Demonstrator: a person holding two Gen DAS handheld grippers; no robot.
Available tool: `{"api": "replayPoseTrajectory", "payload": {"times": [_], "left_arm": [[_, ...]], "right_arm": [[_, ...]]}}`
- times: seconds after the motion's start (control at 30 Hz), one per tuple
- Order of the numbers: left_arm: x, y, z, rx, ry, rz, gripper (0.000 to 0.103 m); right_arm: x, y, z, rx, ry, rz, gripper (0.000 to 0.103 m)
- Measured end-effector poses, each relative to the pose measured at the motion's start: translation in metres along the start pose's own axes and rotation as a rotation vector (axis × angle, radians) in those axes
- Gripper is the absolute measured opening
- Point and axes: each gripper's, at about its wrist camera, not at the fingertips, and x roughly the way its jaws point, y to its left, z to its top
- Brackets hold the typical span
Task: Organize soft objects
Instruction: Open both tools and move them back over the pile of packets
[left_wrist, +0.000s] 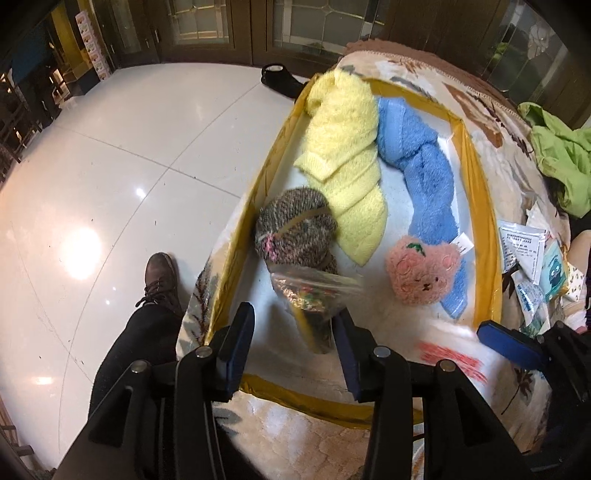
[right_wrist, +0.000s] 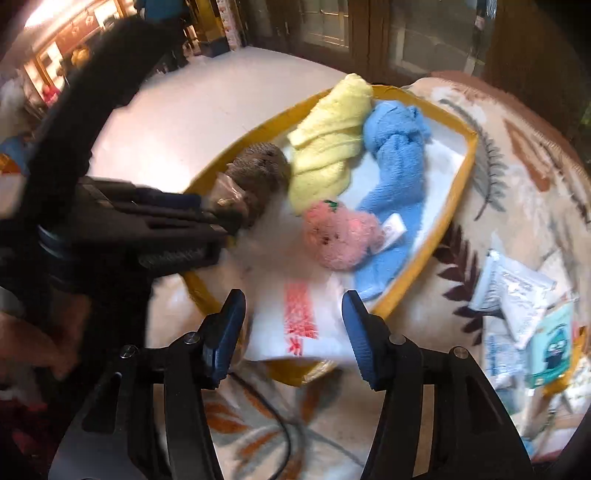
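Note:
A white fabric bin with a yellow rim (left_wrist: 484, 206) sits on a patterned blanket. Inside lie a yellow towel (left_wrist: 343, 155), a blue towel (left_wrist: 424, 173), a pink plush bear (left_wrist: 421, 273), a brown tweed knit bundle (left_wrist: 295, 232) and a clear zip bag (left_wrist: 314, 291) of colourful bits. My left gripper (left_wrist: 293, 325) is open astride the bag's lower end; only its right pad is near the plastic. My right gripper (right_wrist: 293, 310) is open above a white cloth with red print (right_wrist: 299, 314) at the bin's near end. The left gripper's fingers (right_wrist: 207, 218) show side-on in the right wrist view.
The blanket (right_wrist: 517, 177) covers a bed whose left edge drops to a glossy tiled floor (left_wrist: 110, 166). A person's leg and brown boot (left_wrist: 160, 280) stand beside it. Paper packets (right_wrist: 517, 295) lie right of the bin, with a green garment (left_wrist: 561, 155) beyond.

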Motion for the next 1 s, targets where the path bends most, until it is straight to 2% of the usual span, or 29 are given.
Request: {"api": "replayPoseTrajectory", "payload": {"times": [0.07,0.1,0.2,0.3,0.37,0.43,0.6,0.77,0.9,1.0], "left_arm": [[-0.001,0.000,0.001,0.000,-0.001,0.000,0.044],[-0.001,0.001,0.001,0.000,-0.001,-0.002,0.044],[-0.001,-0.002,0.001,0.005,-0.001,-0.003,0.044],[0.000,-0.008,0.000,0.015,0.004,0.005,0.044],[-0.002,-0.012,-0.002,0.026,-0.001,0.018,0.054],[-0.006,-0.017,-0.003,0.039,-0.012,0.019,0.070],[-0.019,-0.024,-0.003,0.064,-0.034,0.028,0.075],[-0.031,-0.037,-0.003,0.073,-0.029,-0.013,0.076],[-0.047,-0.063,-0.008,0.126,-0.054,-0.059,0.080],[-0.056,-0.089,-0.011,0.173,-0.063,-0.127,0.080]], "right_arm": [[-0.010,-0.003,0.000,0.041,-0.062,0.077,0.055],[-0.012,-0.006,0.000,0.061,-0.066,0.105,0.055],[-0.016,-0.013,-0.001,0.076,-0.061,0.086,0.055],[-0.025,-0.019,-0.004,0.106,-0.074,0.106,0.055],[-0.032,-0.023,-0.009,0.120,-0.089,0.111,0.055],[-0.036,-0.027,-0.014,0.140,-0.094,0.111,0.055],[-0.052,-0.048,-0.032,0.244,-0.111,0.150,0.055],[-0.077,-0.071,-0.060,0.304,-0.154,0.116,0.055],[-0.103,-0.103,-0.090,0.383,-0.196,0.054,0.055],[-0.120,-0.133,-0.119,0.477,-0.218,0.010,0.055]]}}
